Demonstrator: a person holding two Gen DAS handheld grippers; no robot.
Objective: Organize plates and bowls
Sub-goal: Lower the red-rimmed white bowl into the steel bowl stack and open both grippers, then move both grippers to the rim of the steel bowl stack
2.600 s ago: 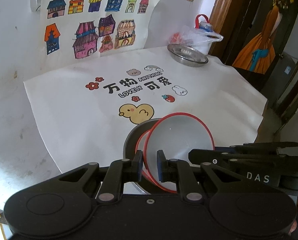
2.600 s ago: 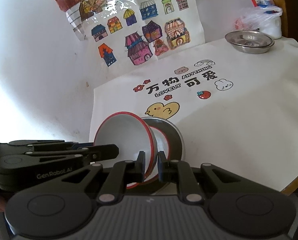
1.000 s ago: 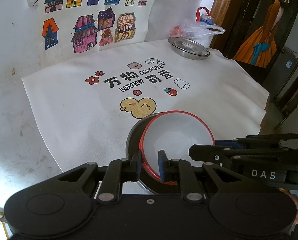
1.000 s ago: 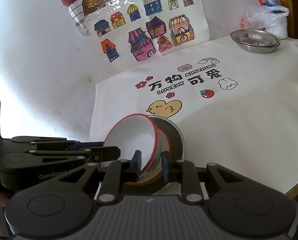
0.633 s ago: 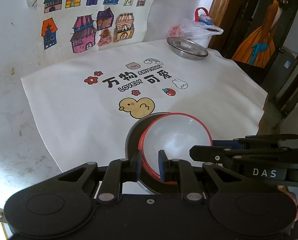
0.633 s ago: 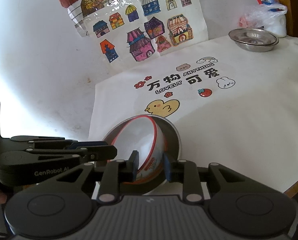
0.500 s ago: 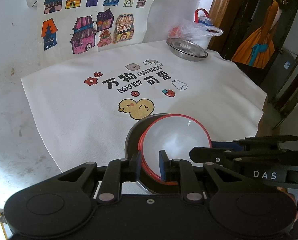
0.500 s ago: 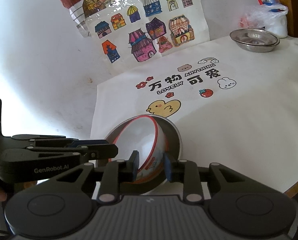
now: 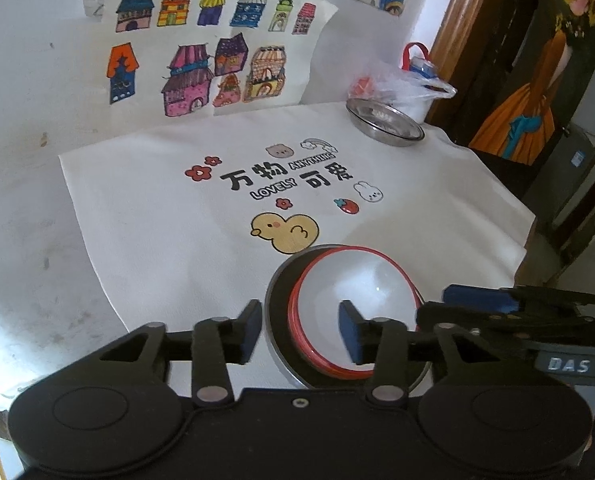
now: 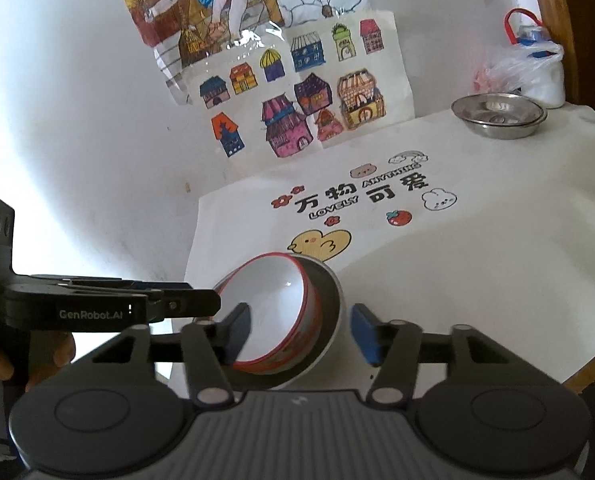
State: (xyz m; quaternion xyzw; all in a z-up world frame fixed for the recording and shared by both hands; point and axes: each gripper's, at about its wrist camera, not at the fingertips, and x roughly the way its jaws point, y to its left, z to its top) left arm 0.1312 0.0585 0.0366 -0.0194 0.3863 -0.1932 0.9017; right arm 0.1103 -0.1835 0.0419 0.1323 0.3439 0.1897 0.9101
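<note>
Both hand-held grippers, which were clamped on the rim of the red-rimmed bowl a moment ago, are now spread wide, and the bowl, earlier held tilted above the metal dish, is now settled inside it.

Largest in both views is the desk (image 9: 437,200), covered by a white cloth (image 9: 157,216) printed with a yellow duck, flowers, a strawberry, a rabbit and black lettering. On the wall above it, in the upper part of each frame, a sheet of coloured house drawings (image 9: 217,52) is pinned, with further drawings partly seen above it.

At lower centre of the left wrist view, the grey metal dish (image 9: 275,300) is seen resting on the cloth just below the duck, and the red-rimmed bowl (image 9: 357,292) is nested in it; a second red rim is visible beneath the first. In the right wrist view the bowl (image 10: 273,300) is seen leaning slightly inside the dish (image 10: 329,312).

The left hand-held gripper (image 9: 299,332) is released, one finger to the left of the dish and the other over the bowl's rim, gripping nothing. The right hand-held gripper (image 10: 301,334) is likewise released, its fingers either side of the dish.

At the far right of the desk, a steel basin (image 10: 497,120) is placed beside a plastic bag (image 10: 513,66).
</note>
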